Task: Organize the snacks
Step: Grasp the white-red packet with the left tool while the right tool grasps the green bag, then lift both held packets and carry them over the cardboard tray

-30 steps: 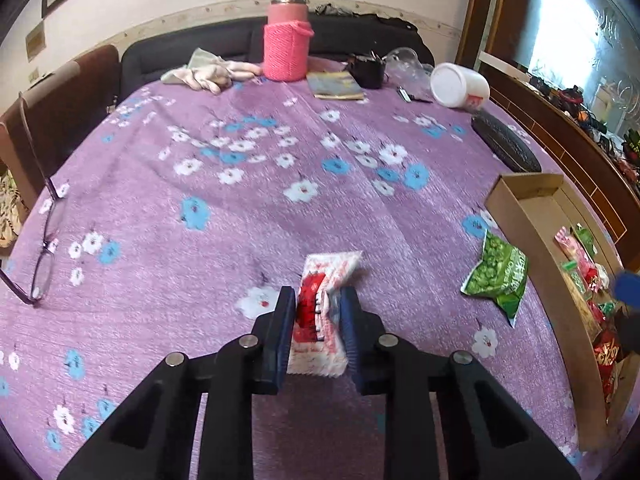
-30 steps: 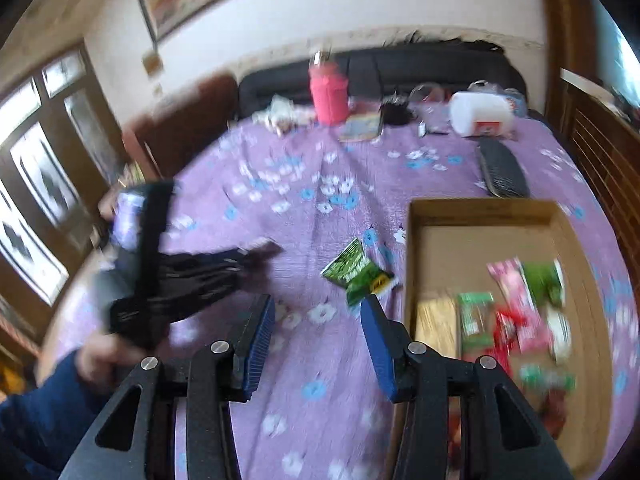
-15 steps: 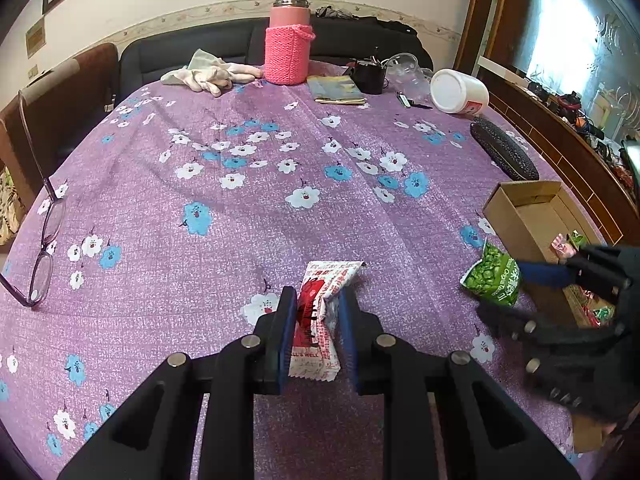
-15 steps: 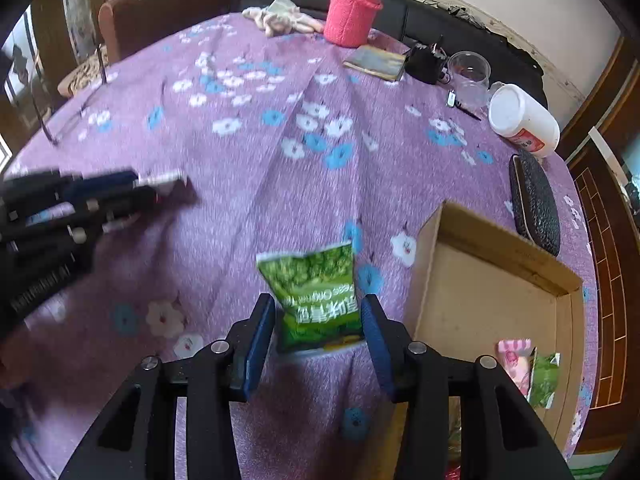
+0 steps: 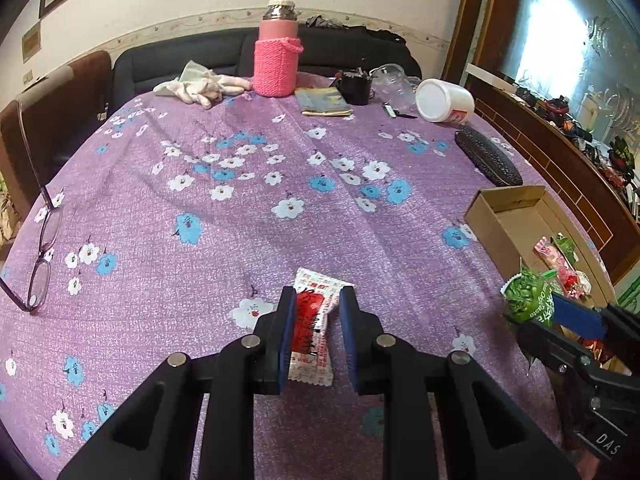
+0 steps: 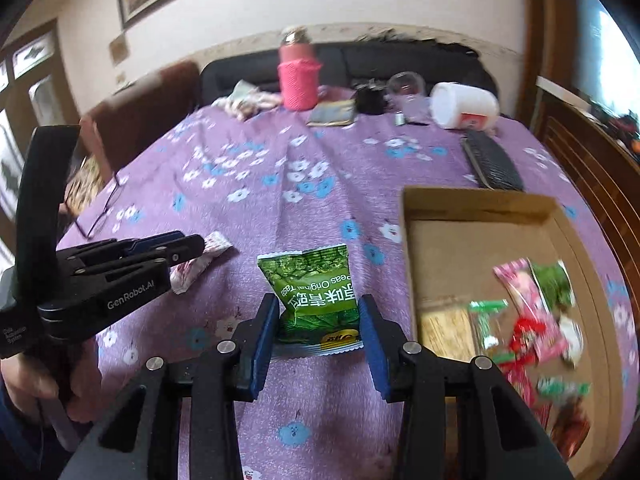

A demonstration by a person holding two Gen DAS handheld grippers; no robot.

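Two packets: light, soft, crinkly; grip mid-body
Left gripper: clamps red-white packet
Right gripper: closing round green pea packet

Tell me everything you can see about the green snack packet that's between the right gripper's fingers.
The green snack packet is a small, glossy, pillow-shaped foil pouch with crimped, serrated seams at both ends, printed with peas and white lettering that reads upside down in the right wrist view. It sits between the blue pads of the right gripper, whose jaws have just been closing on it; both pads appear to touch its sides. It seems lifted slightly above the purple floral tablecloth, just left of the cardboard box.
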